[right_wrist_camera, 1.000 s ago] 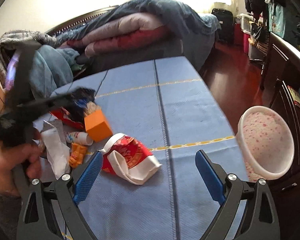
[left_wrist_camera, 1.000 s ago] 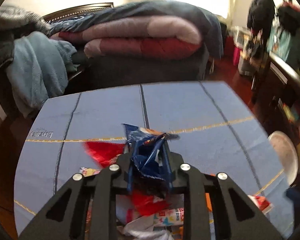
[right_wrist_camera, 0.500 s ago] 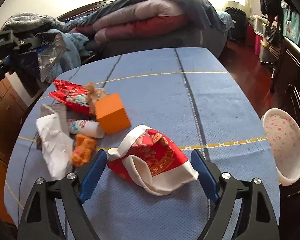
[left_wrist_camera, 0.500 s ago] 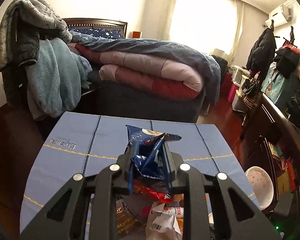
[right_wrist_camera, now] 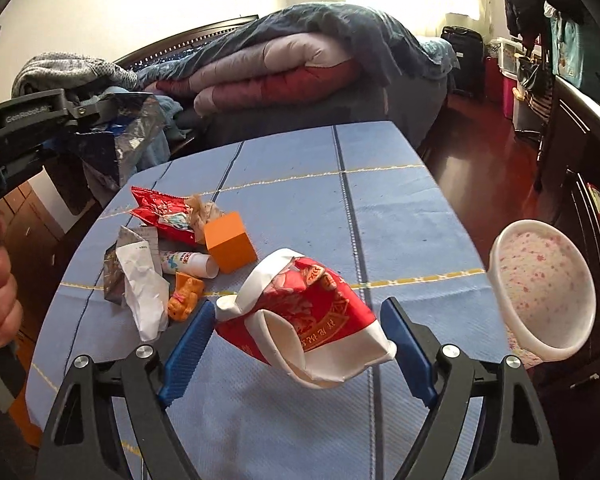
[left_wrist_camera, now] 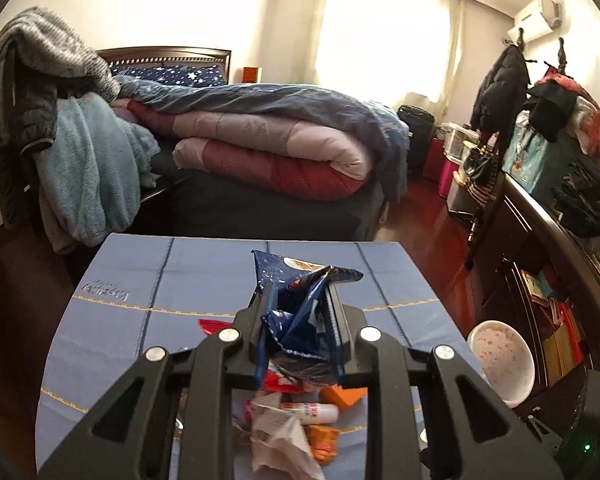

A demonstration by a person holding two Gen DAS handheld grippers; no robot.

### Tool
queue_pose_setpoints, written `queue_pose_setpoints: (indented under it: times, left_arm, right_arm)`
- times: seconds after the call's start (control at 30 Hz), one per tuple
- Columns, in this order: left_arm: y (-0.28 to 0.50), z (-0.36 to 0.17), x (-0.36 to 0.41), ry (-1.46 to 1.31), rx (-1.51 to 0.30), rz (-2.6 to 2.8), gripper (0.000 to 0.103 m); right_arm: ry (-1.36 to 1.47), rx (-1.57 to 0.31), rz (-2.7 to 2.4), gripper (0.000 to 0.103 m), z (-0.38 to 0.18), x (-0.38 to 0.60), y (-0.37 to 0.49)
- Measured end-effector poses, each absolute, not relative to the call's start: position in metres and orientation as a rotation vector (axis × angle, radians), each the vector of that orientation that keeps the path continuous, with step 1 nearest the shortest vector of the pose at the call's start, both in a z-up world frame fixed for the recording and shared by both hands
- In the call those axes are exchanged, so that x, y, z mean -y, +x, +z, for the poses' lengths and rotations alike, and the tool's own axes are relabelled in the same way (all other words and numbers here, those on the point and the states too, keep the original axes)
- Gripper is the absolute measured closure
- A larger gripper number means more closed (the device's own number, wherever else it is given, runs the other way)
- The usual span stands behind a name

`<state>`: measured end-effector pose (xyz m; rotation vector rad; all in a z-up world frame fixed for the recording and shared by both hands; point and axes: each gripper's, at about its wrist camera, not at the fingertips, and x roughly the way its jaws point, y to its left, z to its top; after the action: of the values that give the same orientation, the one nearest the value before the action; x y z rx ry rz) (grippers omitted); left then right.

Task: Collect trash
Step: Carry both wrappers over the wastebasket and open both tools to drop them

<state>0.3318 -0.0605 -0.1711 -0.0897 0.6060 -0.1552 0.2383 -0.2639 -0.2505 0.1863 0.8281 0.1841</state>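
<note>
The blue wrapper point(left_wrist_camera: 300, 312) sits clenched in my left claw point(left_wrist_camera: 300, 320), held above the counter point(left_wrist_camera: 204, 280). My right claw point(right_wrist_camera: 296, 344) is spread wide around the red-and-white bag point(right_wrist_camera: 308, 312) lying on the counter, pads point(right_wrist_camera: 188, 348) just beside it, not clearly gripping.

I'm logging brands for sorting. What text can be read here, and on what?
"GenRobot.AI": left gripper's black arm.
Embroidered script on the blue tablecloth: upside down, unreadable.
Gold characters on the red-and-white bag: too distorted to read.
Print on the small white tube and blue wrapper: too small or crumpled.
</note>
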Motion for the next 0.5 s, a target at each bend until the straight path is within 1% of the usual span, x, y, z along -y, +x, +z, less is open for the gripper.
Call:
queue_pose_setpoints:
  times: [0.5]
  left_arm:
    - [0.315,-0.163,0.115,-0.019,-0.596,-0.242,0.079]
  right_arm:
    - [0.227,-0.808,0.147,0.018,-0.244,0.299,0.221]
